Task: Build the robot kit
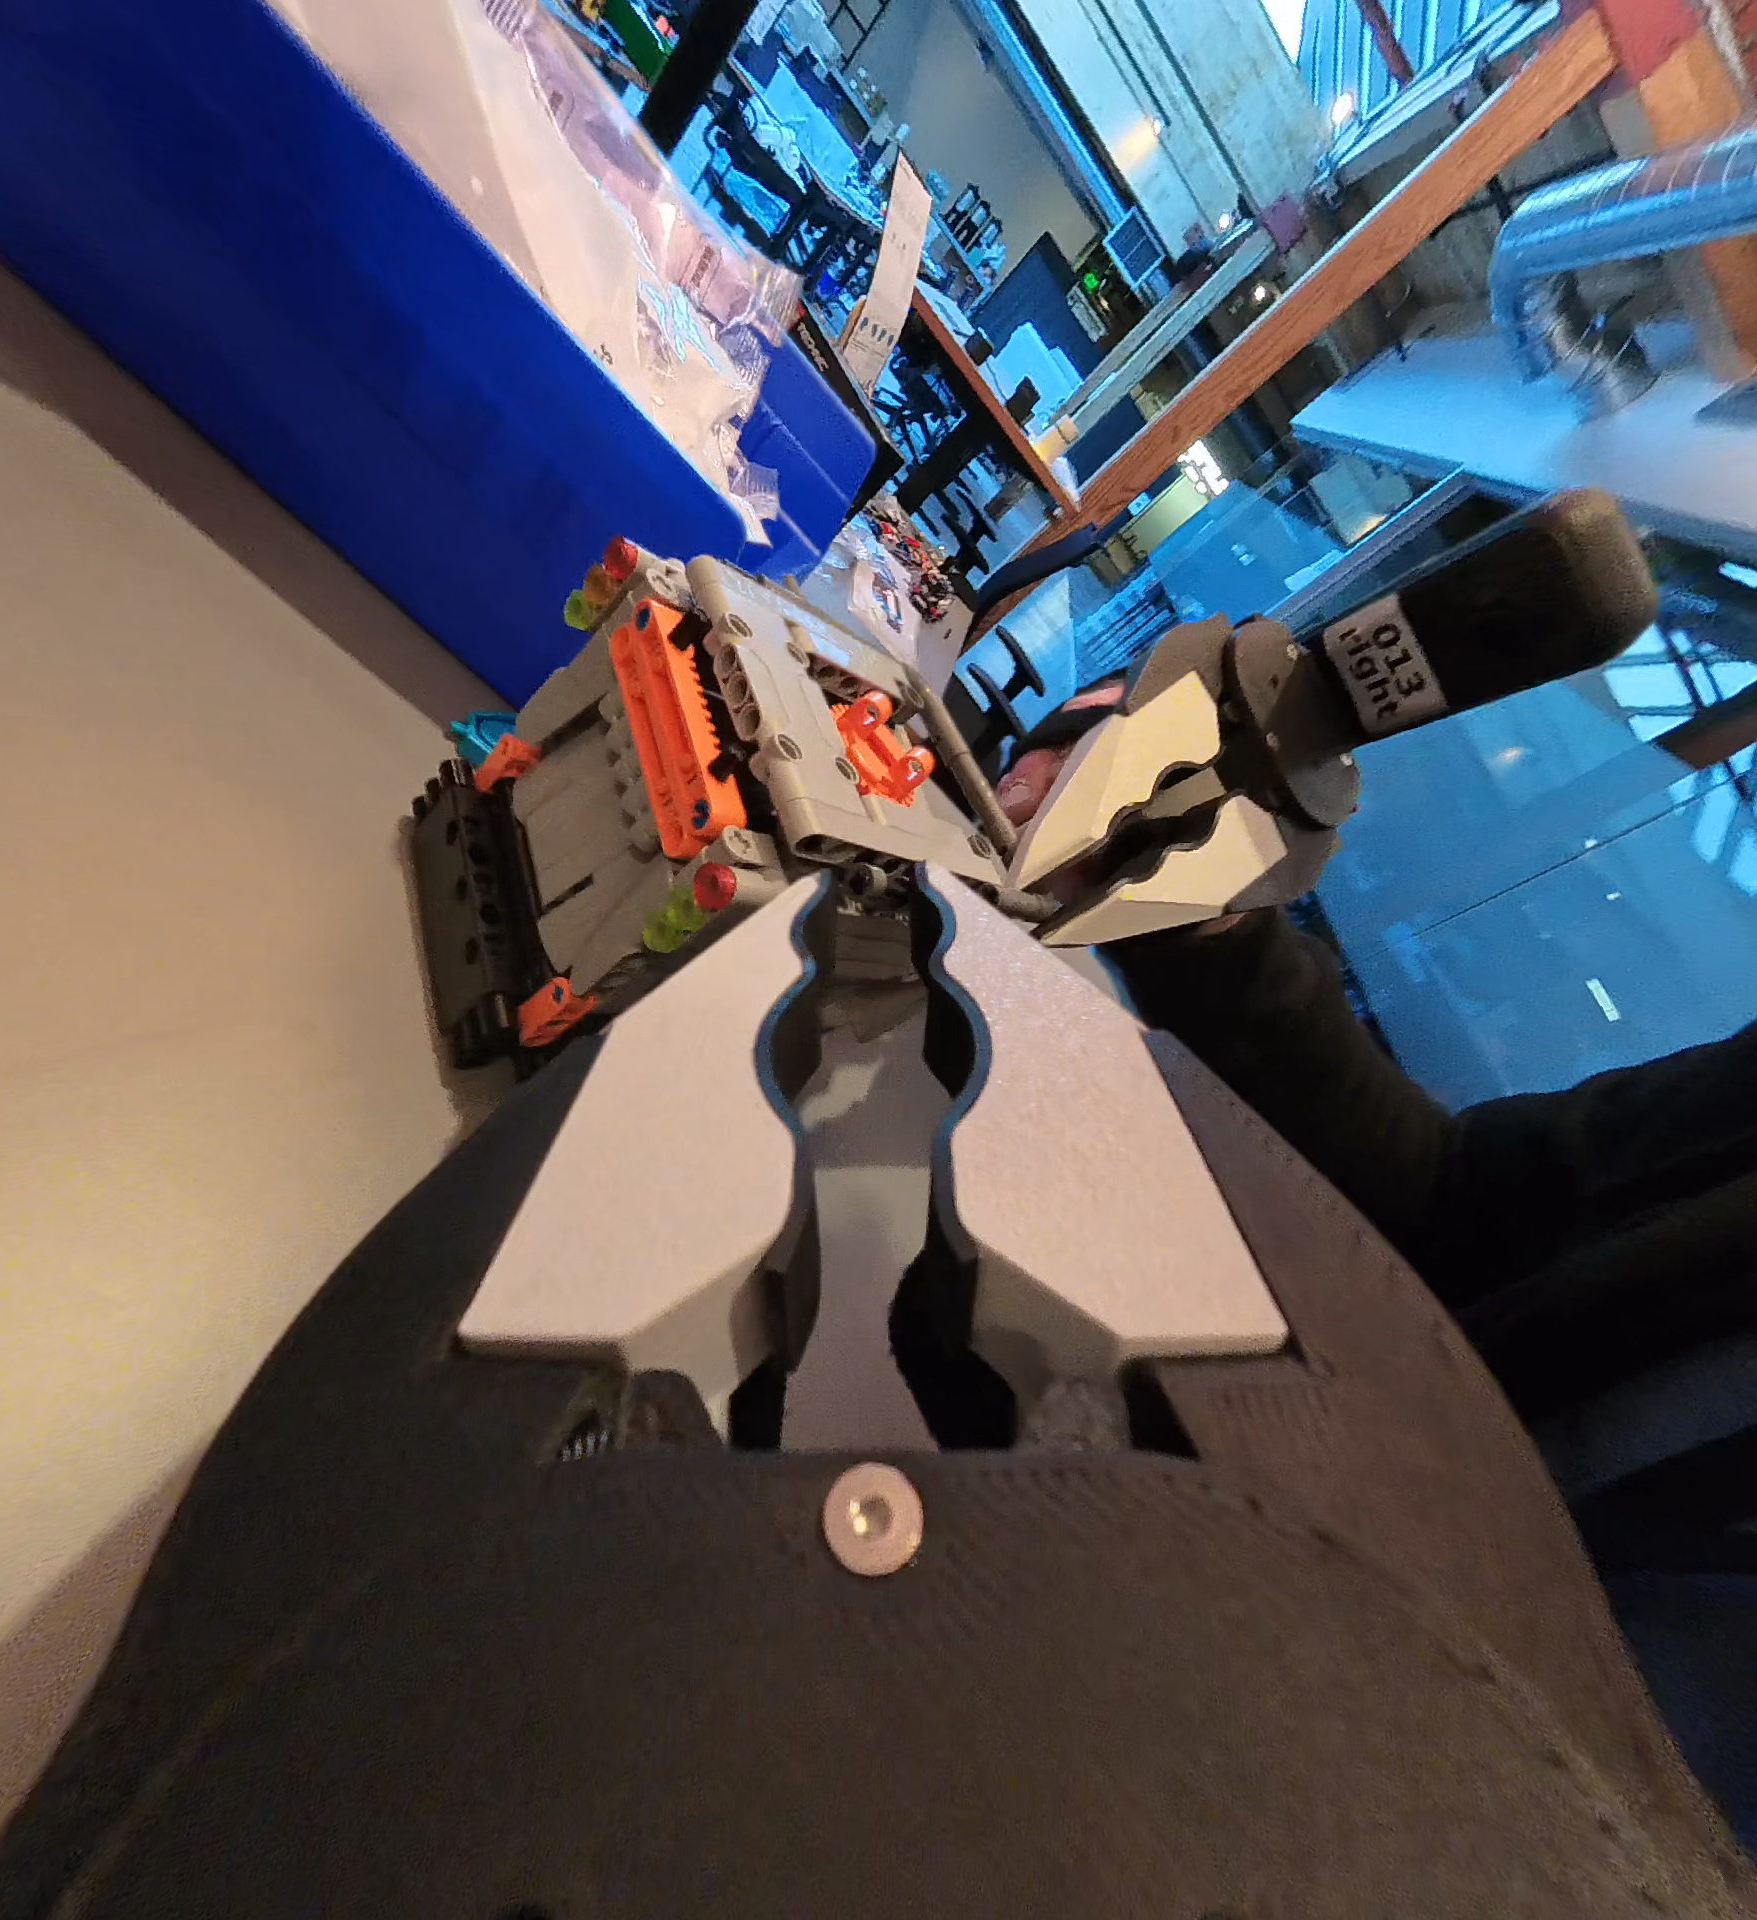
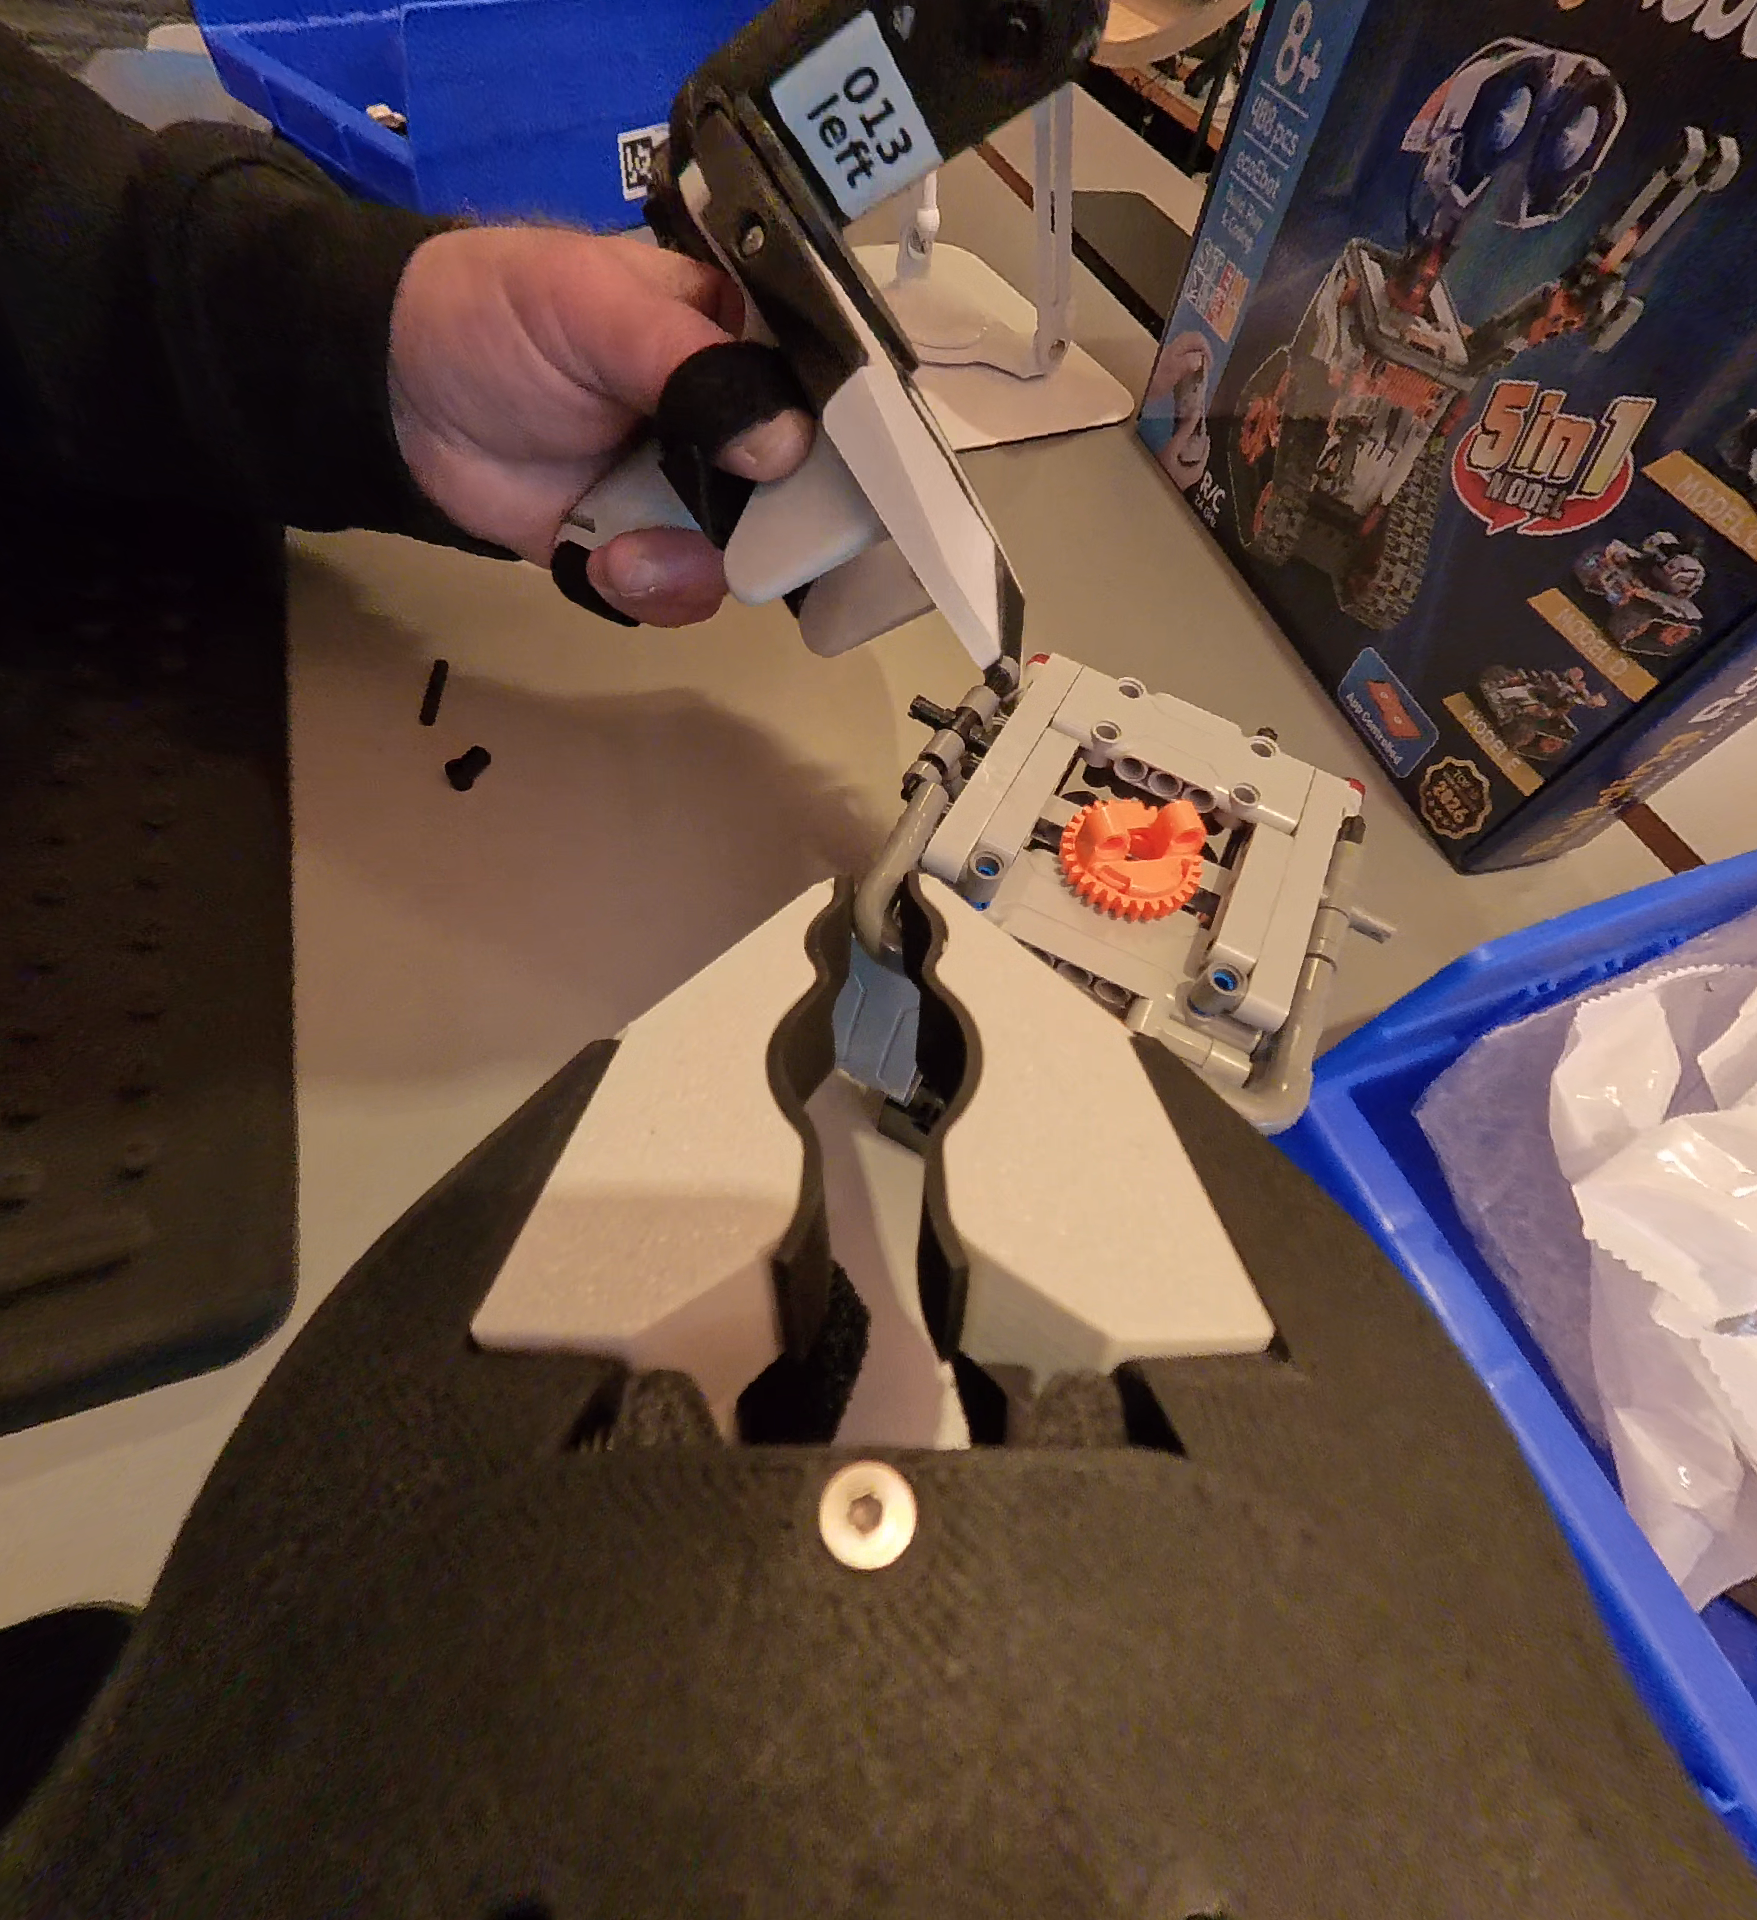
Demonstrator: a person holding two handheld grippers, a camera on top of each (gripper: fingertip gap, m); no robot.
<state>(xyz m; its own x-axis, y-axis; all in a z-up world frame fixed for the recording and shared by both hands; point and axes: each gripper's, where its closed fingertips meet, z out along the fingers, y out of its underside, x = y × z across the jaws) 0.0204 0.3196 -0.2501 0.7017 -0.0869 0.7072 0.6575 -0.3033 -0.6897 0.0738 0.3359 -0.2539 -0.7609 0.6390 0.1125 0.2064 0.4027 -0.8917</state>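
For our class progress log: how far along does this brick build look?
Done: the grey model frame with its orange gear looks assembled. In hand: the right gripper is shut on the grey bent tube at its edge; the left gripper seems to pinch a black pin at a corner. Possibly left: two loose black pins lie beside it.

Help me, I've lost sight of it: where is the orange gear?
In the right wrist view the orange gear sits inside the grey frame of the brick model, right of centre, just beyond the right claw.
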